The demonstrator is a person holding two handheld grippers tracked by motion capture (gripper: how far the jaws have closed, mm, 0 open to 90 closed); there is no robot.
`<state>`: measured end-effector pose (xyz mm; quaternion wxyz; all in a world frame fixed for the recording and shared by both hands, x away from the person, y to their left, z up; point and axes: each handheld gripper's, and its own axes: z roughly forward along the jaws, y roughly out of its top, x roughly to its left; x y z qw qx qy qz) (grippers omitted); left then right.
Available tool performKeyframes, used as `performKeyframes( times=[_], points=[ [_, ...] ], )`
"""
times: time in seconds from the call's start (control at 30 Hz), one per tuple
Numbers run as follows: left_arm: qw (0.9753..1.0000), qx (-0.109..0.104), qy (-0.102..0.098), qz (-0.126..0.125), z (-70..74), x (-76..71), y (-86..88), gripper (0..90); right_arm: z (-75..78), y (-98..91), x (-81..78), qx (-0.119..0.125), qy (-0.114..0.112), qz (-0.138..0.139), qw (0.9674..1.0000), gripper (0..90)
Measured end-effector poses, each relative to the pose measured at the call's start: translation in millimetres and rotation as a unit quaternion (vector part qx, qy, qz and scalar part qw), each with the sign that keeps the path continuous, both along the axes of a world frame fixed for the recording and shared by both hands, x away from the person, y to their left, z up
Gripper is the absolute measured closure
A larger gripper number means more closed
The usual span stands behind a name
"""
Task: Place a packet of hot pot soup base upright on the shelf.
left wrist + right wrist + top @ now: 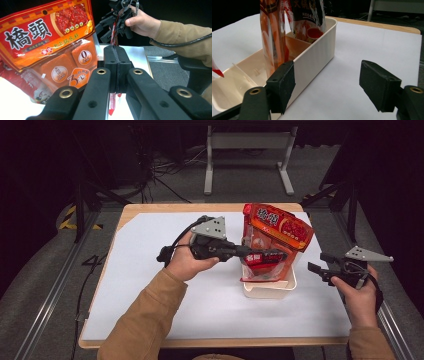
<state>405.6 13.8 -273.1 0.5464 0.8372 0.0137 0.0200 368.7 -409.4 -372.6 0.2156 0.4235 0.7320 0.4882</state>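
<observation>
A glossy red-and-orange snack pouch (276,234) with large Chinese characters and a clear lower window stands upright in a cream plastic bin (270,290), its printed top rising well above the rim. The bin, a shallow divided tray with thin partitions, rests on the white worktop (165,285) right of centre. The left claw (267,256) pinches the pouch's lower edge.
</observation>
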Motion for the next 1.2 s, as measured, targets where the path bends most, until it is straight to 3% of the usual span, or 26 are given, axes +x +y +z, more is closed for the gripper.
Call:
performKeyframes(
  times=[0.47,1.2],
  points=[
    [0.9999,0.002,0.002,-0.012,-5.8,1.3,-18.8,90.0,0.3,-2.1,-0.2,0.003,-0.002,-0.002,1.0,29.2],
    [0.9995,0.026,0.01,-0.018,-27.7,5.1,-36.8,90.0,-1.0,-1.5,1.0,0.002,0.001,0.0,1.0,29.1]
  ],
)
